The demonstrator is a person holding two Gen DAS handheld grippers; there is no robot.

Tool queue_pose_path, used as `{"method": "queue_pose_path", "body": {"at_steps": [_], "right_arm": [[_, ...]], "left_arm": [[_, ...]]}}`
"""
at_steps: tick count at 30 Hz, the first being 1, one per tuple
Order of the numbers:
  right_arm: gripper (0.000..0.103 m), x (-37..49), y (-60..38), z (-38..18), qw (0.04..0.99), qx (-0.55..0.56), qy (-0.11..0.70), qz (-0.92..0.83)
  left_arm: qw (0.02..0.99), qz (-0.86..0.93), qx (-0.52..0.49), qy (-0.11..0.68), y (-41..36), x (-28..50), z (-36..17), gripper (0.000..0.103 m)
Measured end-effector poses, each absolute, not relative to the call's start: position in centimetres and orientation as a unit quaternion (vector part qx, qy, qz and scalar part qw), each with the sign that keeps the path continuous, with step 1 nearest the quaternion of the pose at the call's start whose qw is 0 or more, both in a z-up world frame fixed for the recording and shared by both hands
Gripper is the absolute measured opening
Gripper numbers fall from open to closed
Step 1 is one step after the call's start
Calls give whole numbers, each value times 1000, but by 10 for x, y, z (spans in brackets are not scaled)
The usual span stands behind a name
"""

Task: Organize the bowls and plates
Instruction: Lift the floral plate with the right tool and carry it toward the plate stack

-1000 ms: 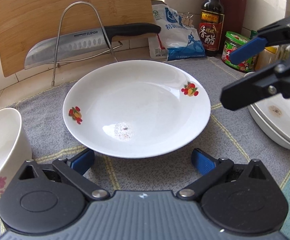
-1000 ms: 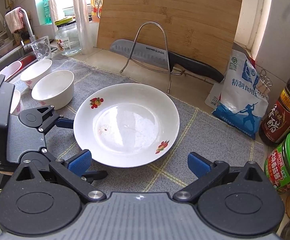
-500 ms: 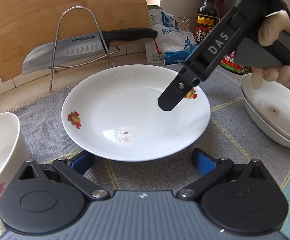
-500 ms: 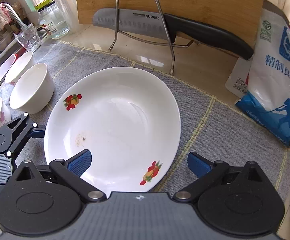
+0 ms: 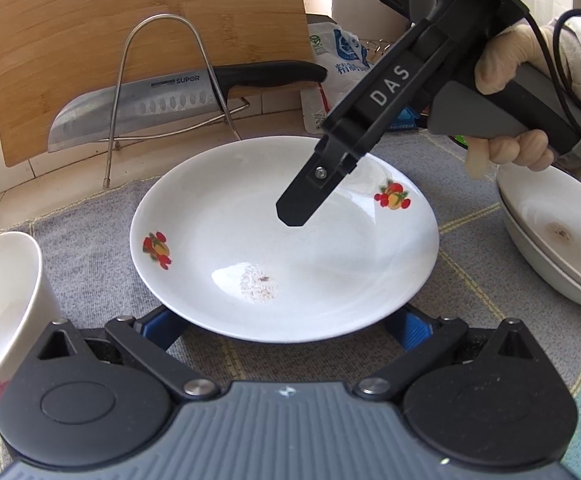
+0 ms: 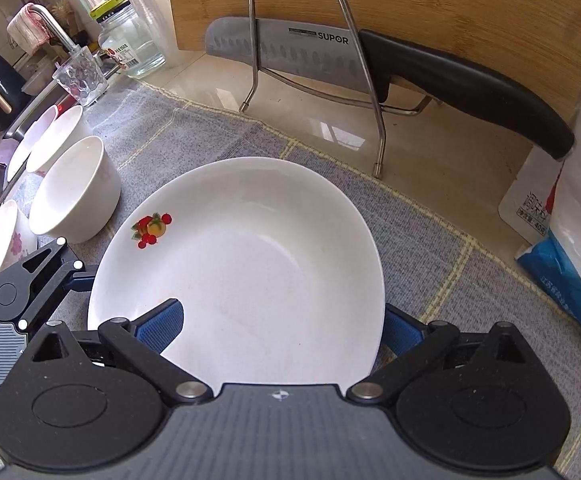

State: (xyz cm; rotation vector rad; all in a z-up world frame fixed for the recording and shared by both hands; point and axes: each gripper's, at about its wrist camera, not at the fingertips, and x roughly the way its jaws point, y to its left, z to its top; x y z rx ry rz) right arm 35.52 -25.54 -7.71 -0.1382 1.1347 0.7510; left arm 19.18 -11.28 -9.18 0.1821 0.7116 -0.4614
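Right wrist view showed the right gripper point(image 6: 280, 326) spread wide, its blue pads straddling the near rim of the white plate point(image 6: 250, 264) at centre frame on the grey mat point(image 6: 430, 248). Left gripper point(image 5: 286, 326) was likewise released. 2 bowls point(image 6: 72, 190) stood left; farther back, a knife point(image 6: 370, 64).

Pale glossy stone bench point(image 6: 430, 160), daylight reflected on its surface. Grey woven mat point(image 6: 218, 136) with yellow grid lines covers the working area. Bamboo cutting board point(image 6: 450, 4) stands against the rear wall. Sink faucet point(image 6: 50, 28), cloth draped over it, at far left. White tiled wall point(image 5: 2, 148) behind.
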Motion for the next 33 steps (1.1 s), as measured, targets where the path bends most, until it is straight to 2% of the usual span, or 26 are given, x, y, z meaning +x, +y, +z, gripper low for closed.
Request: {"method": "queue_pose_path", "body": {"at_steps": [33], "right_arm": [[103, 385, -249, -75, 744, -12, 541, 393]], "left_arm": [[903, -226, 100, 351, -113, 192, -89, 102]]}}
